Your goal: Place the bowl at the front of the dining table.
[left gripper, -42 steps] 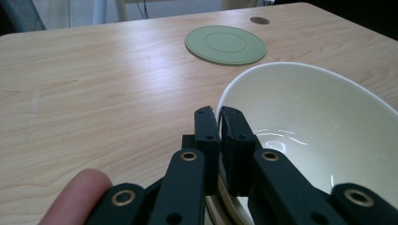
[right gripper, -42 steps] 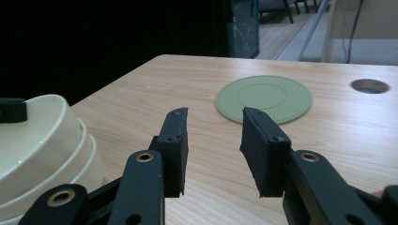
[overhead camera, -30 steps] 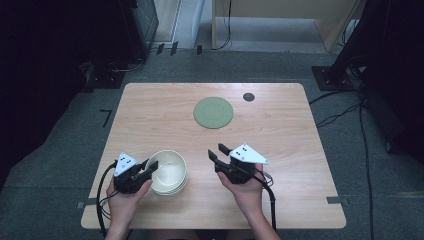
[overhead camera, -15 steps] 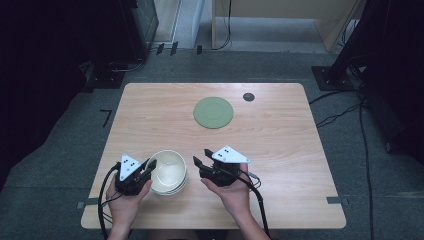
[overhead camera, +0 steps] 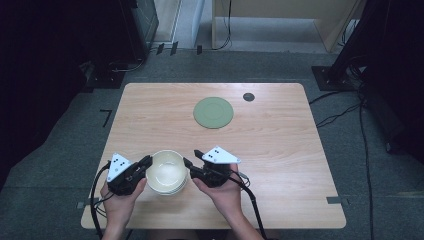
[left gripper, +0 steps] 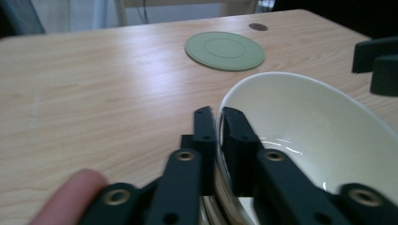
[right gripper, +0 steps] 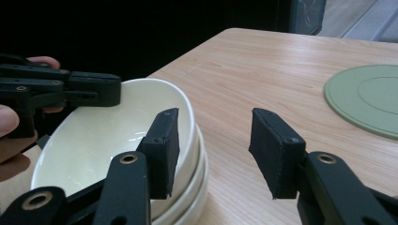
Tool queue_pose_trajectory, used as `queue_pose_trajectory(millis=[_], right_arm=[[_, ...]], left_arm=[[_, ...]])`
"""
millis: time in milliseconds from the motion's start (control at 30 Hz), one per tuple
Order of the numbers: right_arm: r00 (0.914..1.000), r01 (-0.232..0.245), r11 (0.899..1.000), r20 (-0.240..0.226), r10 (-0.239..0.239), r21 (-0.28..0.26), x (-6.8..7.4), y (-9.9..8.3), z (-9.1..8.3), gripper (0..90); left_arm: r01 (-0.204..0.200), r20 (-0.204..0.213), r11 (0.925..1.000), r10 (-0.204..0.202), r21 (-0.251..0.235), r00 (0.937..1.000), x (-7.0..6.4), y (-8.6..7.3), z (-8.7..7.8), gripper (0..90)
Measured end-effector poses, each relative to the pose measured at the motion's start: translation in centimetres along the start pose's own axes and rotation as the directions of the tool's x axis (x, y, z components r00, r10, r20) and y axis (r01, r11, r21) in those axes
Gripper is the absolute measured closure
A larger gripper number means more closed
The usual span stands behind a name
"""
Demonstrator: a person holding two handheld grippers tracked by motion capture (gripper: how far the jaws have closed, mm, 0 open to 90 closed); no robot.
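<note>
High view: fixed above the person's side, facing forward and down, far enough to take in the whole table (overhead camera: 280, 150).
Left gripper view: low, close along its own jaws, facing across the tabletop toward the green mat (left gripper: 224, 50).
Right gripper view: low, close, facing sideways toward the table's left edge.
Shared by all three: stacked bowls (overhead camera: 167, 171), mat, tabletop.

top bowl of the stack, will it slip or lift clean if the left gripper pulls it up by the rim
Its glossy glaze suggests the top bowl may slip in the left gripper, which pinches only the thin rim. It looks rigid and breakable. The nested bowls below might cling and rise too.
</note>
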State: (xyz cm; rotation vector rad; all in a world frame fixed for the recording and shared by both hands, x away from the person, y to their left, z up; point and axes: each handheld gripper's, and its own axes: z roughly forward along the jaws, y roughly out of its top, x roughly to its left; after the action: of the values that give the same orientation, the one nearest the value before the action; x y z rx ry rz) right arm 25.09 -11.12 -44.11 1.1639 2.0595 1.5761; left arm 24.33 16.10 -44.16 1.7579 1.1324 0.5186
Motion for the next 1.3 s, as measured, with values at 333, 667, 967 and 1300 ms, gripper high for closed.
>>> queue_pose_trajectory(millis=[333,667,967,1300], right_arm=[[1.0,-0.006,1.0,0.0,0.006,0.016,0.6,-0.3,0.9,55.9],[1.0,-0.001,0.999,-0.006,0.001,0.033,0.9,-0.6,1.3,56.0],[1.0,0.003,0.998,-0.002,-0.003,0.059,1.2,-0.5,1.9,55.8],[1.0,0.0,0.996,-0.005,0.001,0.089,1.7,-0.1,2.6,61.7]], left_arm=[[-0.15,-0.109,0.9861,0.157,0.071,0.9816,-1.5,-0.4,1.0,81.8],[-0.174,-0.092,0.9846,0.175,0.018,0.9803,-1.7,0.0,0.2,84.0],[-0.242,-0.131,0.9702,0.237,-0.018,0.9625,-2.4,0.0,-0.1,84.1],[-0.264,-0.162,0.9604,0.247,-0.09,0.9552,-2.8,0.4,-1.2,84.1]])
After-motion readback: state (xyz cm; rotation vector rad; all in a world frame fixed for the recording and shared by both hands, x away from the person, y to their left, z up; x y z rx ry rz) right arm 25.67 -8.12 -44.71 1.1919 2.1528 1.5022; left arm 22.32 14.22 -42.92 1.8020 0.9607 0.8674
